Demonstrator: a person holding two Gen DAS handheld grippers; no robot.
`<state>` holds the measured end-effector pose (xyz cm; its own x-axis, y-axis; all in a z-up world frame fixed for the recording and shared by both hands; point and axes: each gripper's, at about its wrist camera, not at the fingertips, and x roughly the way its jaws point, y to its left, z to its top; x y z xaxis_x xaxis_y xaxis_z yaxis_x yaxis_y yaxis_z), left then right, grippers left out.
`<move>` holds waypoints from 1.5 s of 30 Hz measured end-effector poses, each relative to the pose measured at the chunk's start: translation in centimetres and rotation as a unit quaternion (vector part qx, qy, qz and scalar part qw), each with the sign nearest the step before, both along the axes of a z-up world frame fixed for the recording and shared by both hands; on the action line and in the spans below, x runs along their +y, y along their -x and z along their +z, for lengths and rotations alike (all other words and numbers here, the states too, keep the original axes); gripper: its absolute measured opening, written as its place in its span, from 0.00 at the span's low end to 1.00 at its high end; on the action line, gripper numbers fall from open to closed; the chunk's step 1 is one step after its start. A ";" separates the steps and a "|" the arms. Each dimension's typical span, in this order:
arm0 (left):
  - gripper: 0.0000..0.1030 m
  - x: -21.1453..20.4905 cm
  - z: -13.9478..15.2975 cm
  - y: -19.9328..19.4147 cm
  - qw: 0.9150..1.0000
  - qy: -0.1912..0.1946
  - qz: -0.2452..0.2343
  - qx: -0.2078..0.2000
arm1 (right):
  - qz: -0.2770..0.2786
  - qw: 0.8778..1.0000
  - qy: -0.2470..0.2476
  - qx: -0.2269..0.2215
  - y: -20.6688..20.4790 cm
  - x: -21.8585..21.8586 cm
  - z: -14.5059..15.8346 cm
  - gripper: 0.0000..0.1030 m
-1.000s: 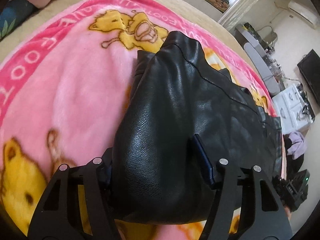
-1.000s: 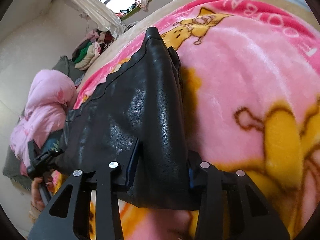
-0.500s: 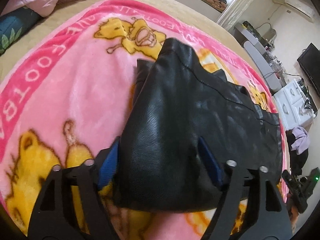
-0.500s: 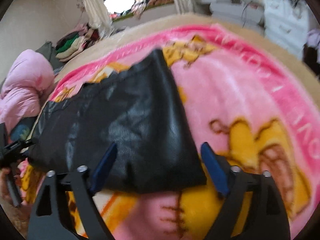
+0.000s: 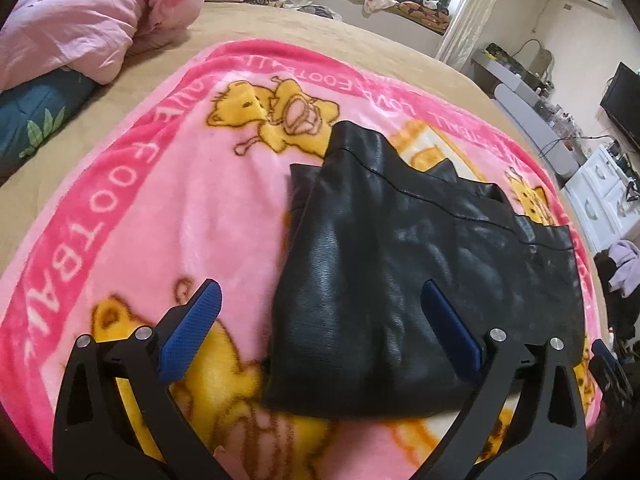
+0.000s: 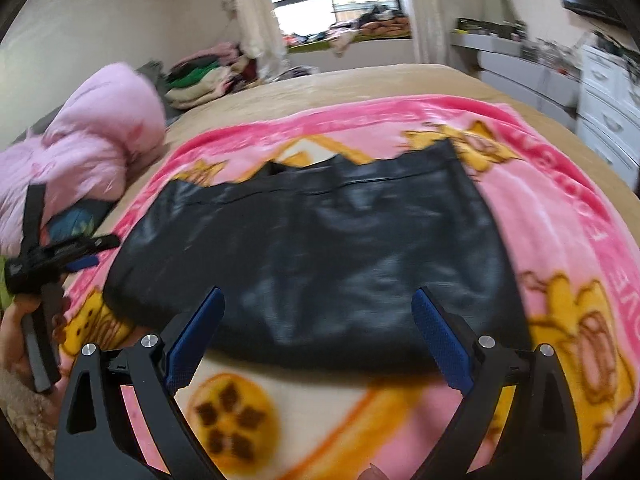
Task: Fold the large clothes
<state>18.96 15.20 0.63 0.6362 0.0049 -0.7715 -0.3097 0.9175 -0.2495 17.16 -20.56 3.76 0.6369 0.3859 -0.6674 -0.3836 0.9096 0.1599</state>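
one folded black leather garment [image 5: 400,288] lies flat on one pink cartoon blanket [image 5: 140,208] over the bed. two grippers angle down above its near edge: the left gripper [image 5: 320,316] and right gripper [image 6: 316,328] have jaws just opened wide, pads clear of the leather, gripping nothing.

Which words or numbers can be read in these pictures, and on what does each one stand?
"FOOTBALL": white letters on the blanket, along the dark pink border at the left in the left wrist view.
"LOVE FOOTBALL": same border, far edge, upside down, partly legible.
Border letters in the right wrist view: too blurred to read.
Black leather garment: no text visible.
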 end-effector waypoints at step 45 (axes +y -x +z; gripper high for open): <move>0.83 4.5 -5.4 -6.1 0.989 0.145 -0.021 0.025 | 0.011 0.992 0.056 0.117 -16.3 9.6 -5.0 0.17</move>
